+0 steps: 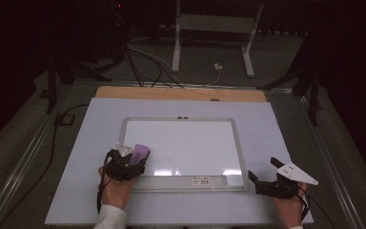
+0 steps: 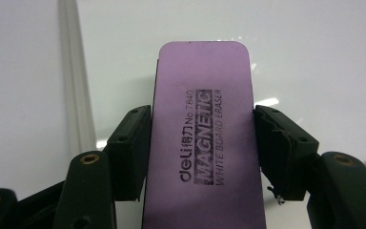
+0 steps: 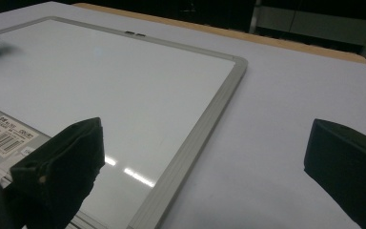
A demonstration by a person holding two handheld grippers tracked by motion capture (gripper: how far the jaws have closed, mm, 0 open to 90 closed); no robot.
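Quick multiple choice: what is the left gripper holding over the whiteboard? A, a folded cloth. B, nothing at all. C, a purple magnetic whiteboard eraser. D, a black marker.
C: in the left gripper view the left gripper has its jaws pressed against both sides of a purple eraser printed "MAGNETIC WHITE BOARD ERASER", above the whiteboard.

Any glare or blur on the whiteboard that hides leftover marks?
High view: dim, with bright glare patches on the whiteboard near its bottom frame. Left gripper view: the eraser reads sharp, the board behind soft. Right gripper view: glare streaks near the lower frame, jaws blurred.
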